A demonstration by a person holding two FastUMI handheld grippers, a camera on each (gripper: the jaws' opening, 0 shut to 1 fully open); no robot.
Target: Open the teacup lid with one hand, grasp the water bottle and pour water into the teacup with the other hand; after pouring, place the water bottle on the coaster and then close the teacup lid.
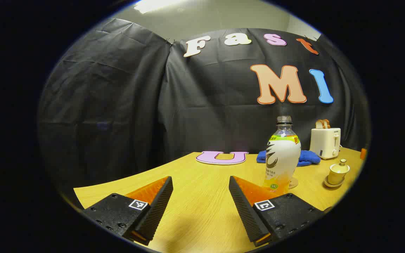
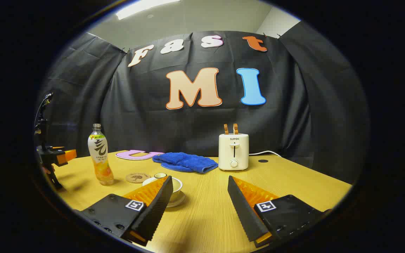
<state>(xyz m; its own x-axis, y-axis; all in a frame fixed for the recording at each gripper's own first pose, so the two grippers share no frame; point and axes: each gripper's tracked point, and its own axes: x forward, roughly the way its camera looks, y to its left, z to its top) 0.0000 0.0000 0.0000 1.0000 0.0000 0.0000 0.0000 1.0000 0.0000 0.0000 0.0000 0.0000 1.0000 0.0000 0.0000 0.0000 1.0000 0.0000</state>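
A water bottle [image 1: 282, 158] with no cap stands upright on the table, just right of and beyond my open left gripper [image 1: 200, 181], whose fingers hold nothing. A round cork coaster [image 1: 293, 183] peeks out behind the bottle's base. The lidded yellow teacup [image 1: 338, 171] sits on its saucer farther right. In the right gripper view my right gripper [image 2: 199, 180] is open and empty, and the teacup [image 2: 177, 185] lies partly hidden behind its left finger. The coaster [image 2: 137, 177] and the bottle [image 2: 98, 154] stand to the left, and the left gripper [image 2: 53, 156] shows at the far left.
A white toaster [image 2: 233, 151] holding two bread slices stands at the back of the wooden table [image 2: 294, 182], its cable trailing to the right. A crumpled blue cloth [image 2: 185, 161] lies to its left. The table's near-left edge [image 1: 83, 191] falls close to my left gripper.
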